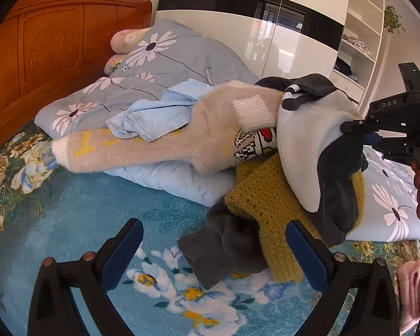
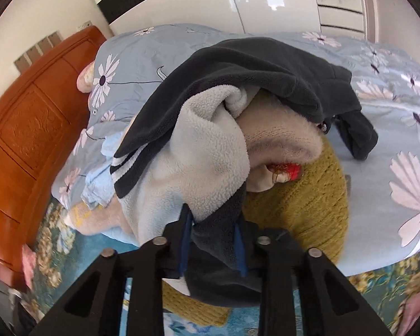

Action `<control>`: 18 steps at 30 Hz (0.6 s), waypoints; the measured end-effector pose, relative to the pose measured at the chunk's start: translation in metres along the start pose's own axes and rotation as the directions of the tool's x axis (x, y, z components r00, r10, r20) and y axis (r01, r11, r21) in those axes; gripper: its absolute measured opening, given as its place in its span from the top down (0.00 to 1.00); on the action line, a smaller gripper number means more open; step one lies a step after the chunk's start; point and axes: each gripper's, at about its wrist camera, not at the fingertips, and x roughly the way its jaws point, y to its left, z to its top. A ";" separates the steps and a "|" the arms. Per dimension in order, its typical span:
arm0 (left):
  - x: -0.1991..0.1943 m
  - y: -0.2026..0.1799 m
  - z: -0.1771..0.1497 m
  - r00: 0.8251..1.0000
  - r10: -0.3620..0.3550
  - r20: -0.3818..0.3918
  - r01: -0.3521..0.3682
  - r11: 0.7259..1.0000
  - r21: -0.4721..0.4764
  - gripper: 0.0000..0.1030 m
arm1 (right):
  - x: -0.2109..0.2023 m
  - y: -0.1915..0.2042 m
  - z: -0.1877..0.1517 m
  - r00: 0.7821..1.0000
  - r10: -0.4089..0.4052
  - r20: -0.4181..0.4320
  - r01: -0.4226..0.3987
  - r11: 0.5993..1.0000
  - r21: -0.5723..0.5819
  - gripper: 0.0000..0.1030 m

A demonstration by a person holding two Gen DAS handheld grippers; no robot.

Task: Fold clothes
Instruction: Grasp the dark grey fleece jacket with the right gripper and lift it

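Your right gripper (image 2: 214,238) is clenched on the dark fleece garment (image 2: 238,64) atop the clothes pile (image 1: 210,128), while your left gripper (image 1: 214,254) stands released near the pile, where the beige sweater's sleeve (image 1: 120,148) runs lengthwise toward the headboard (image 1: 50,44).

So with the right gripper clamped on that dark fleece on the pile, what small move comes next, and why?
Probably lift the dark fleece garment up and away from the pile. The right gripper is shut on its edge, while it drapes over the beige fuzzy sweater and mustard knit. The left gripper hangs open over the bedspread, free to catch a second edge.
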 end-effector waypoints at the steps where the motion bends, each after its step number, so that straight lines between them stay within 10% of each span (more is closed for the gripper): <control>1: -0.002 0.002 -0.001 1.000 0.000 0.000 0.000 1.000 -0.003 0.00 | -0.002 -0.002 0.000 0.999 0.035 0.008 -0.035 0.999 0.034 0.84; 10: -0.038 0.022 -0.008 1.000 -0.008 0.006 0.008 0.999 -0.038 0.00 | -0.065 0.009 0.007 0.916 0.365 0.168 -0.390 0.908 0.154 0.90; 18: -0.103 0.036 -0.005 0.997 -0.027 0.066 0.030 0.998 -0.048 0.00 | -0.173 0.025 0.008 0.824 0.481 0.301 -0.521 0.850 0.070 0.90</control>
